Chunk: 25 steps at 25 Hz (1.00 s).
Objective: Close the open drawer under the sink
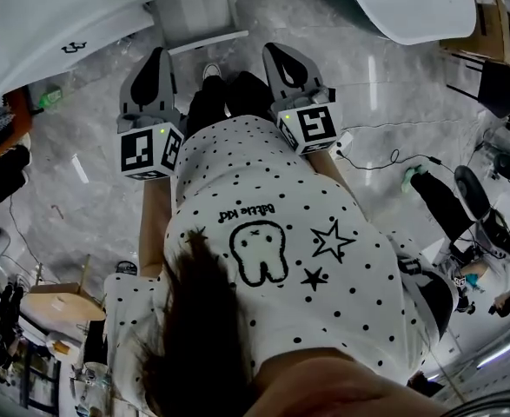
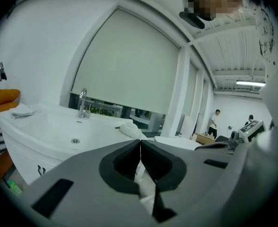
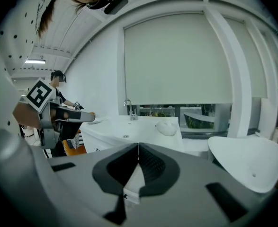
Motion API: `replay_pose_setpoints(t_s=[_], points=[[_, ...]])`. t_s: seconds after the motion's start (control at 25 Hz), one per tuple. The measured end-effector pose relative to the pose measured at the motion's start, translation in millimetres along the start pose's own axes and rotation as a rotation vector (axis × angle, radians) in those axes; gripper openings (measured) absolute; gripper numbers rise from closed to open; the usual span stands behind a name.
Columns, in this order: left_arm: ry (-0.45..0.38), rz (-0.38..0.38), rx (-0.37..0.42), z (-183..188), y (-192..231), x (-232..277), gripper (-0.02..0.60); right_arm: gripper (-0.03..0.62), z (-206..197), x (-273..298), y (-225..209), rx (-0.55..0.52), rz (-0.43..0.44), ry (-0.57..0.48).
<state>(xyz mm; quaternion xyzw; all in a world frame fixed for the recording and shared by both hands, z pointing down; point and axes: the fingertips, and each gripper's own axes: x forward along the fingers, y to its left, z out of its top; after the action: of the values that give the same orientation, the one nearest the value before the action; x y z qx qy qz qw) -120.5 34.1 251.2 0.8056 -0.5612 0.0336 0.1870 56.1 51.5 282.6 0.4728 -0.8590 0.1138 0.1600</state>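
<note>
In the head view a white vanity (image 1: 46, 16) fills the top left, and its open white drawer (image 1: 198, 11) juts out towards me. Both grey grippers point at the drawer from just short of its front. The left gripper (image 1: 159, 56) is shut with nothing between its jaws, its tips meeting (image 2: 140, 143). The right gripper (image 1: 276, 52) is likewise shut and empty (image 3: 138, 148). Both gripper views show the sink basin (image 2: 72, 131) (image 3: 129, 129), its faucet (image 2: 83, 103) (image 3: 128, 109), and a white drawer edge (image 2: 143, 183) (image 3: 134, 186) low between the jaws.
A white cloth (image 2: 131, 129) (image 3: 166, 127) lies on the sink's counter. A large white rounded fixture (image 3: 247, 160) (image 1: 411, 3) stands to the right. Cables and a black chair (image 1: 498, 85) are on the grey marble floor at right. People stand far off (image 2: 215, 122).
</note>
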Motion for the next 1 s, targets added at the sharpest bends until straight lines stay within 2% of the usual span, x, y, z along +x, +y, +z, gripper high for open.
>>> replay_pose_setpoints(t_s=[0.2,0.44,0.6,0.84,1.0], points=[[0.007,0.035,-0.006,2.1,2.9,21.7,0.006,0.014,8.8,14.5,-26.3,-0.024,0.004,0.005],[-0.058,0.143,-0.014,20.9,3.4,48.5,0.006,0.014,30.2,30.0,-83.2,-0.03,0.03,-0.041],[-0.089,0.214,-0.011,25.2,-1.8,57.7,0.006,0.014,32.2,38.2,-106.7,-0.042,0.079,-0.036],[-0.039,0.258,-0.012,8.5,-0.7,48.6,0.006,0.014,31.2,47.6,-108.9,-0.027,0.133,-0.019],[0.051,0.329,-0.001,-23.1,13.4,36.9,0.006,0.014,31.0,47.9,-105.6,-0.018,0.144,-0.019]])
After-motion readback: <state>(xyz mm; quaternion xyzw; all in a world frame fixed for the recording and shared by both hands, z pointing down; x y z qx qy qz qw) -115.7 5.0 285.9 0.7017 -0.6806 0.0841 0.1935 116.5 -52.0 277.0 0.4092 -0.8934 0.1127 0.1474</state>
